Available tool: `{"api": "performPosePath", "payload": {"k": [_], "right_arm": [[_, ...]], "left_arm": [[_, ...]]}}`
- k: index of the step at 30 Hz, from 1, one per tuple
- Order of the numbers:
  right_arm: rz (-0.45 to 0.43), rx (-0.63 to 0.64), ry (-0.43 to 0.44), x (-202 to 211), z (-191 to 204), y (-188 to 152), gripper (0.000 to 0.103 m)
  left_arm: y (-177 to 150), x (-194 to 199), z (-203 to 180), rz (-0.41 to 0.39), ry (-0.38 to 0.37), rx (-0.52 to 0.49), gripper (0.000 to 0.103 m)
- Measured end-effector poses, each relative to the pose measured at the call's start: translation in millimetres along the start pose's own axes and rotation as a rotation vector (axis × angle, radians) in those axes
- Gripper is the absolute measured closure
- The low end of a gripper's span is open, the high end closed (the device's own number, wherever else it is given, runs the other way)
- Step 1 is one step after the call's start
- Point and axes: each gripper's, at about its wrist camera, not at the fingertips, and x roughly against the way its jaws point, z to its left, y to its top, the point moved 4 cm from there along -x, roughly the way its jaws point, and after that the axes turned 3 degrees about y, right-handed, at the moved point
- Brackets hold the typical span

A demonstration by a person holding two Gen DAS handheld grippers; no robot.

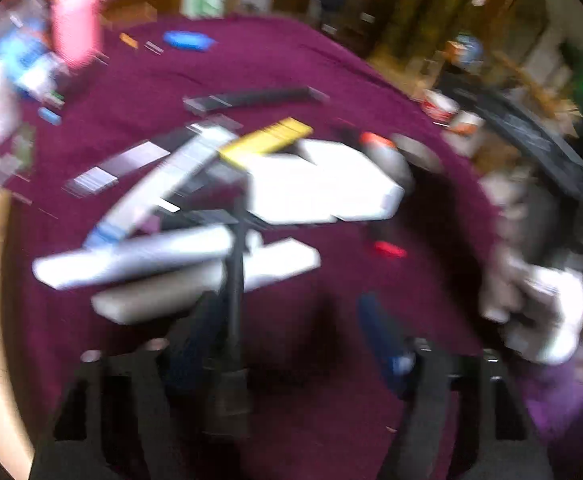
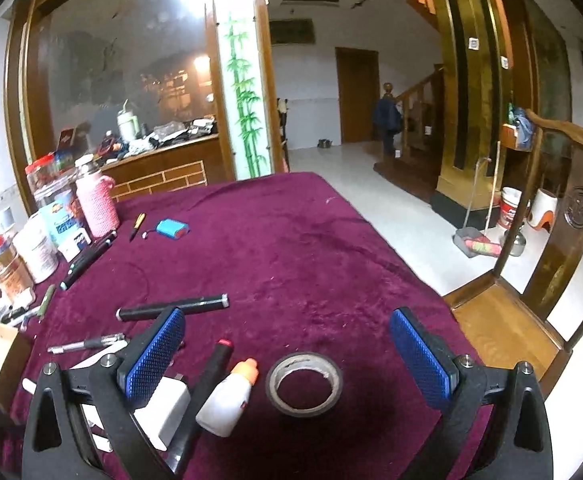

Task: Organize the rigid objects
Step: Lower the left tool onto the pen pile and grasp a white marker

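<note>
Along the left edge of the maroon tablecloth you have jars, tubs and a pink knitted bottle standing upright in a crowded row, which reads as the parking zone; the loose rigid pieces lie flat toward the middle, probably waiting to be sorted; in your left wrist view everything is smeared by motion, so your left gripper shows its fingers apart with a dark rod-like shape between them, but I cannot tell whether it holds anything; moving right, a black pen-like tube lies flat just beyond your right gripper, whose blue pads stand wide apart and grip nothing; a white charger plug sits under the left pad; beside it lie a black marker with a red tip and a small white bottle with an orange cap; the tape roll lies flat between the pads, nearest your reach.
</note>
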Motion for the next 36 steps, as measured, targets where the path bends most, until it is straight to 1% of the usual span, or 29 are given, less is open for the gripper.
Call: {"api": "performPosePath", "payload": {"k": [1,2,4,5,7,8,10,11,13,14,15,17,19,21,24,25,26,28,29,30,31,32,35,36], "right_arm": [[0.009,0.003,0.003,-1.6,0.7,-1.1,0.001],[0.014,0.003,0.004,-2.1,0.7,-2.3,0.001],[0.017,-0.003,0.004,-2.8,-0.2,-2.9,0.001],[0.017,-0.009,0.002,-2.7,-1.4,-3.0,0.001],[0.028,-0.021,0.003,-4.2,-3.4,-4.1,0.001],[0.033,-0.024,0.004,-5.1,-3.3,-4.3,0.001],[0.048,-0.028,0.007,-7.7,-3.8,-5.8,0.001],[0.052,-0.029,0.006,-8.6,-3.9,-6.6,0.001],[0.055,-0.026,0.002,-9.4,-3.7,-7.4,0.001],[0.055,-0.023,-0.001,-9.6,-3.4,-7.7,0.001],[0.056,-0.021,-0.003,-9.6,-3.1,-7.6,0.001],[0.061,-0.018,-0.004,-10.6,-2.7,-8.2,0.001],[0.072,-0.018,0.0,-12.5,-1.9,-8.6,0.001],[0.079,-0.017,0.005,-14.1,-1.0,-9.0,0.001],[0.082,-0.013,0.006,-14.6,-0.4,-9.3,0.001],[0.083,-0.014,0.005,-14.7,-0.5,-9.4,0.001],[0.084,-0.016,0.007,-14.7,-0.4,-9.4,0.001],[0.087,-0.022,0.005,-14.9,-1.4,-9.9,0.001],[0.09,-0.025,0.004,-15.4,-2.3,-10.1,0.001],[0.094,-0.027,0.006,-15.9,-2.7,-10.2,0.001],[0.098,-0.028,0.007,-16.6,-2.6,-10.8,0.001],[0.101,-0.027,0.007,-17.2,-2.4,-11.4,0.001],[0.106,-0.019,0.005,-18.6,-1.2,-11.6,0.001],[0.106,-0.016,0.004,-19.0,-0.6,-11.7,0.001]], "left_arm": [[-5.0,0.7,-6.0,0.015,-0.041,-0.001,0.045],[-8.6,4.0,-9.9,0.009,-0.05,-0.006,0.045],[-11.7,15.4,-10.0,-0.037,-0.038,-0.004,0.045],[-11.5,21.5,-5.6,-0.061,-0.02,0.004,0.045],[-8.6,30.3,8.2,-0.103,0.075,0.02,0.045],[-5.6,32.7,19.3,-0.11,0.118,0.036,0.044],[2.0,31.6,31.3,-0.111,0.18,0.056,0.044],[7.1,30.6,40.4,-0.122,0.239,0.055,0.044],[15.9,24.8,55.0,-0.125,0.291,0.056,0.045],[16.8,16.8,61.1,-0.094,0.288,0.071,0.045],[16.5,7.0,62.3,-0.057,0.257,0.089,0.042],[10.3,1.1,53.6,-0.041,0.152,0.098,0.036],[4.2,-0.1,41.4,-0.025,0.141,0.057,0.035],[-2.4,0.1,29.6,0.004,0.054,0.048,0.035],[-17.5,4.7,12.2,0.059,-0.101,0.059,0.036],[-19.4,5.8,8.4,0.067,-0.127,0.064,0.036],[-21.1,9.1,6.0,0.06,-0.13,0.065,0.036],[-17.8,20.0,7.0,0.004,-0.068,0.05,0.036],[-12.4,27.1,8.8,-0.038,-0.01,0.034,0.036],[-5.3,34.0,13.3,-0.086,0.077,0.014,0.036],[1.6,37.0,16.8,-0.11,0.137,0.002,0.036],[11.8,38.7,22.9,-0.138,0.214,-0.02,0.036],[32.9,31.7,43.1,-0.172,0.316,-0.032,0.036],[41.2,23.1,52.6,-0.164,0.329,-0.012,0.036]]}}
